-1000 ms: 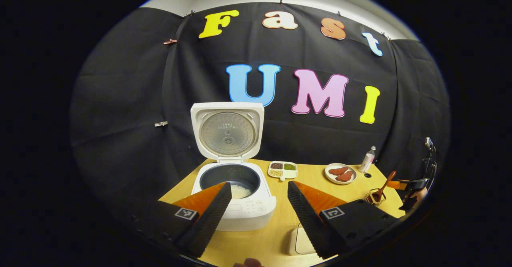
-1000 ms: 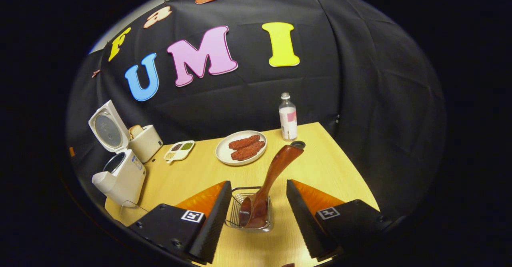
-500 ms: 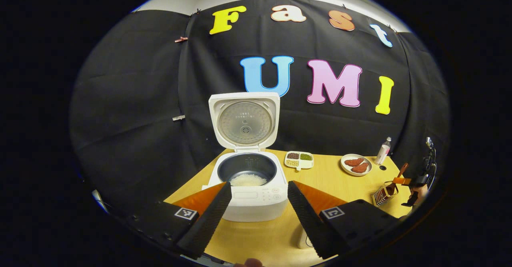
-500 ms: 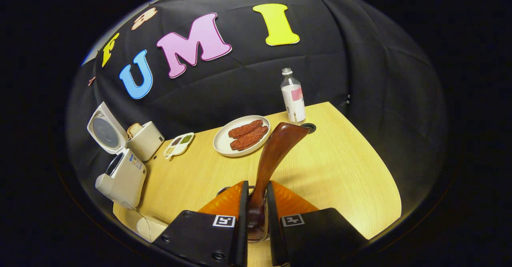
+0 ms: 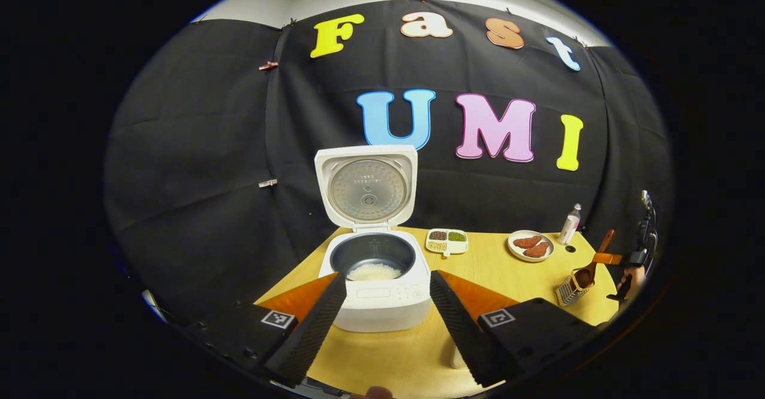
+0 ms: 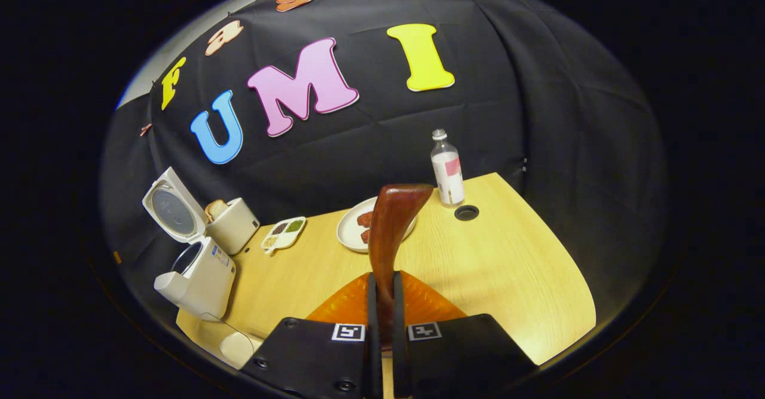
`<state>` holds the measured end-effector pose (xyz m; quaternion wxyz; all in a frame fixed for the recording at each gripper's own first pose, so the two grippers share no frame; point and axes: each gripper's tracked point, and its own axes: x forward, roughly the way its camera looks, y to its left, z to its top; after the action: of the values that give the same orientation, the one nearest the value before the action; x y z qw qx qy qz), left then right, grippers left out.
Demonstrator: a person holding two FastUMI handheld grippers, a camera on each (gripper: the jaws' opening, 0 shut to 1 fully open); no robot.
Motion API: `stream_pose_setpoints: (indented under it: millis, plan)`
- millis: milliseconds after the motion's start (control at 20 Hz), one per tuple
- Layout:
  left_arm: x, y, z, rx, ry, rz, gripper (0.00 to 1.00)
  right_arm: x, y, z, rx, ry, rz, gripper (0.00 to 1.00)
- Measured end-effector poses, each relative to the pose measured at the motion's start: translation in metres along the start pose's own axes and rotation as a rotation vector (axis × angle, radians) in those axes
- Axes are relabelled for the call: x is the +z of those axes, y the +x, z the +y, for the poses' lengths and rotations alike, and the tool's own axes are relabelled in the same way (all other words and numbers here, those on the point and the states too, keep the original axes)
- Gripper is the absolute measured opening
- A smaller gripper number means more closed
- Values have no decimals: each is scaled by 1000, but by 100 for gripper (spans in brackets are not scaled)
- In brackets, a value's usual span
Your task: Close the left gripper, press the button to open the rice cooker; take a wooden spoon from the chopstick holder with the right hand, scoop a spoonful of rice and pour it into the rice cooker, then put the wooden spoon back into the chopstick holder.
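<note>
A: Right gripper (image 6: 381, 303): jaws pinch the wooden spoon (image 6: 389, 220), handle rising up and forward from between them. In the left gripper view the bowl end hangs above the chopstick holder (image 5: 566, 291); whether fully clear, cannot tell.

B: Left gripper (image 5: 387, 315)?

A: Jaws spread, holding nothing, facing the rice cooker (image 5: 378, 279). Lid up, rice (image 5: 373, 272) in the pot.

B: What does the next move turn on?

A: The spoon's long axis runs along the fingers. The cooker lies well off to the right gripper's left, across the table (image 6: 508, 267). Likely a lift, then a leftward carry.
</note>
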<state>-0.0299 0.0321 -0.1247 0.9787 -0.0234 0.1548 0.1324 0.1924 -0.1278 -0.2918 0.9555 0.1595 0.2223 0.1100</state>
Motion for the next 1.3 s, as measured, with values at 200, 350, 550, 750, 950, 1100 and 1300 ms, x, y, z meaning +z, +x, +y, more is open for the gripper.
stream_pose_setpoints:
  millis: [200,350,550,750,950,1100,1300]
  plan:
    - [3,-4,8,-24,3,-11,97,34,-33,15,-36,-31,-79,12]
    - [2,-6,15,-63,-4,-17,97,54,-68,51,-5,-40,-139,11]
    - [0,-6,29,-95,8,-20,97,56,-109,112,43,-47,-182,11]
    - [-1,-4,46,-134,-13,-17,97,32,-134,169,75,-75,-176,11]
    - [1,-1,59,-180,-28,-19,97,-17,-135,215,60,-140,-130,11]
    - [0,0,66,-208,-22,-19,97,-60,-120,236,14,-239,-77,11]
    - [1,4,70,-236,-15,-21,97,-117,-98,235,-77,-399,6,12]
